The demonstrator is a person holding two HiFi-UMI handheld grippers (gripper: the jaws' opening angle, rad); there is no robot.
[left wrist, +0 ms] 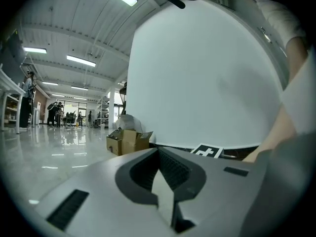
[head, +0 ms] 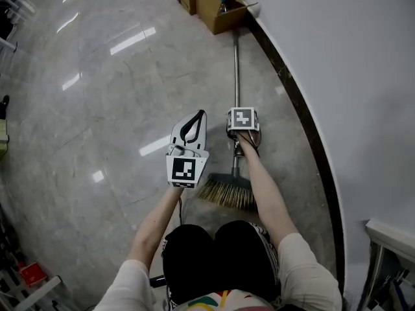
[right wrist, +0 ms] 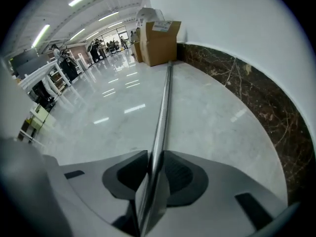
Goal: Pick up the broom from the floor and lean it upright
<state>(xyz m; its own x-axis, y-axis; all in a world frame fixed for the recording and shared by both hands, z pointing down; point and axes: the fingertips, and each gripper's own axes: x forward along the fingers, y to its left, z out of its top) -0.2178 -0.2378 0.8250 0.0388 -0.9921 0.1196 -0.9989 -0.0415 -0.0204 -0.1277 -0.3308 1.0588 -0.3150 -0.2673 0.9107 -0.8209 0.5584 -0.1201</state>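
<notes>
The broom lies on the floor along the wall, its straw bristles (head: 227, 192) near my knees and its thin metal handle (head: 236, 70) running away toward a cardboard box. My right gripper (head: 238, 144) points steeply down at the handle just above the bristles. In the right gripper view the handle (right wrist: 164, 102) runs straight out from between the jaws, and the right gripper (right wrist: 153, 177) is shut on it. My left gripper (head: 196, 116) hovers just left of the handle, shut and holding nothing. In the left gripper view it (left wrist: 163, 181) points level along the floor.
An open cardboard box (head: 217, 8) stands against the wall at the handle's far end, with another box beside it. A white wall with a dark stone baseboard (head: 305, 115) curves along the right. Polished grey floor spreads to the left. People and desks stand far off.
</notes>
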